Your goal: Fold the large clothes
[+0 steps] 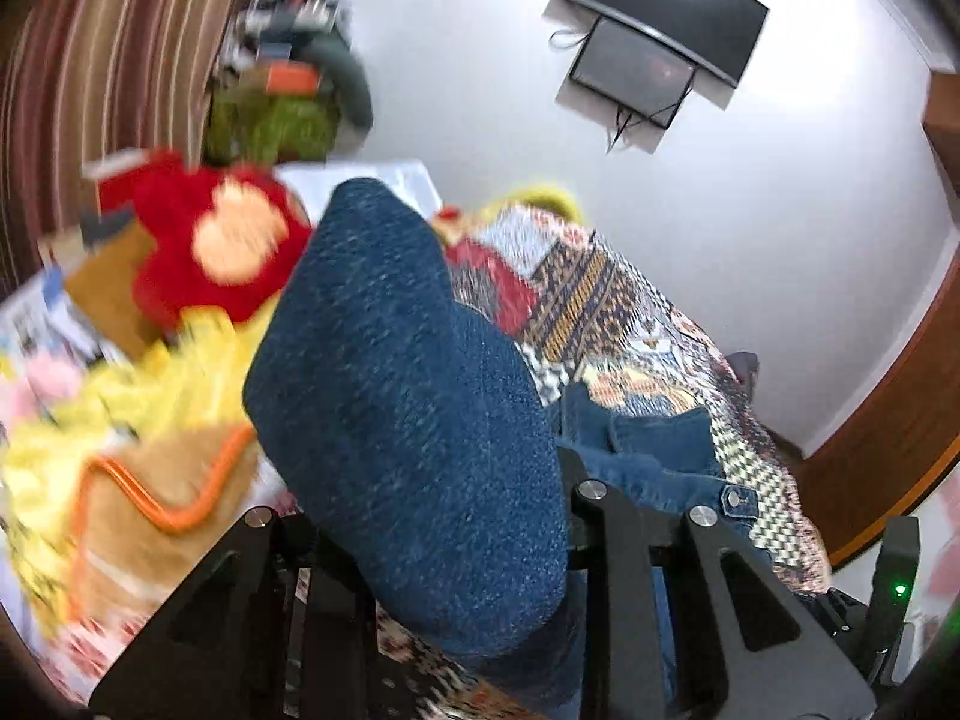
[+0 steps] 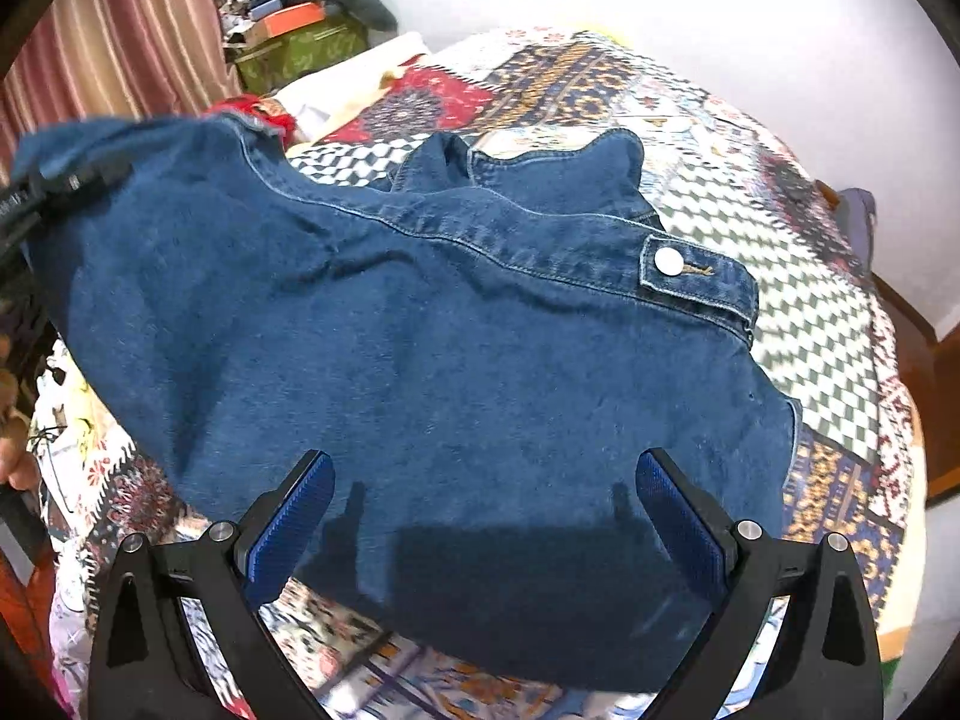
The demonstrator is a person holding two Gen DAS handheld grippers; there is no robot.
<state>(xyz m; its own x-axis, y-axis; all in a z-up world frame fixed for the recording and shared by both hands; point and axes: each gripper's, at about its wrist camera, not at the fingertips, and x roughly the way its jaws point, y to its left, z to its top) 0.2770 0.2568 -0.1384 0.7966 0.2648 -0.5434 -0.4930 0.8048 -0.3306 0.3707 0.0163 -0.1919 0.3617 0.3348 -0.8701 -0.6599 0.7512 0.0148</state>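
A blue denim jacket [image 2: 420, 348] lies spread on the patterned bedspread [image 2: 810, 324], its collar and a button tab [image 2: 690, 276] toward the far side. My right gripper [image 2: 486, 516] is open just above the jacket's near hem, empty. My left gripper [image 1: 444, 540] is shut on a fold of the jacket [image 1: 408, 396] and holds it raised, the denim filling the middle of the left wrist view. The left gripper also shows in the right wrist view [image 2: 66, 192] at the jacket's far left edge.
A red plush toy [image 1: 222, 240] and yellow cloth [image 1: 150, 384] lie at the left of the bed. A cluttered pile with a green box [image 2: 300, 54] stands by the striped curtain [image 2: 120, 42]. A wall-mounted screen [image 1: 660, 18] hangs above. The wooden bed frame [image 1: 888, 438] runs at the right.
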